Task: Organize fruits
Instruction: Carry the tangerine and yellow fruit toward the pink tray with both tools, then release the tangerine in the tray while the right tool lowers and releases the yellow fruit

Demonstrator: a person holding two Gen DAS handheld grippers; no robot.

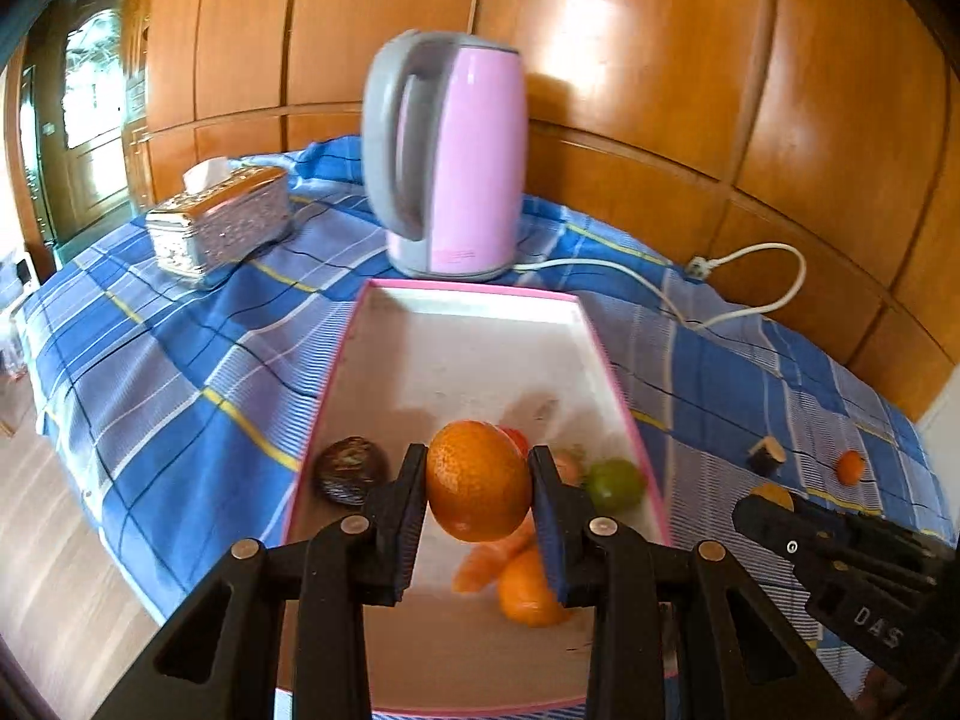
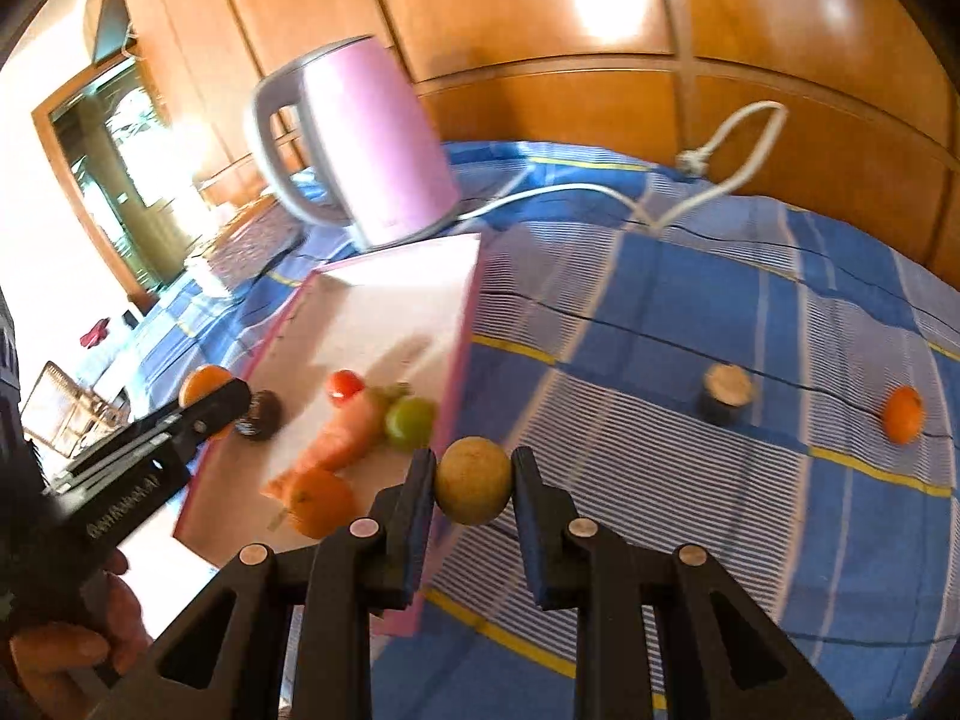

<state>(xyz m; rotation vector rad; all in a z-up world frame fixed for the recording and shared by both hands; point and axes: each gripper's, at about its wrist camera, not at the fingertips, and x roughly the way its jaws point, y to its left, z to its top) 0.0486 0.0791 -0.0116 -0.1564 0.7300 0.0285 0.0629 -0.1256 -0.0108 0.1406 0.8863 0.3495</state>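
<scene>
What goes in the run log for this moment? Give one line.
left gripper: shut on orange, above tray | right gripper: shut on yellow fruit, beside tray | on cloth: small orange

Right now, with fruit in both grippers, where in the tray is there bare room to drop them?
The far half of the tray, toward the kettle, is bare. The near end is crowded: dark fruit, green fruit, carrot, orange.
</scene>
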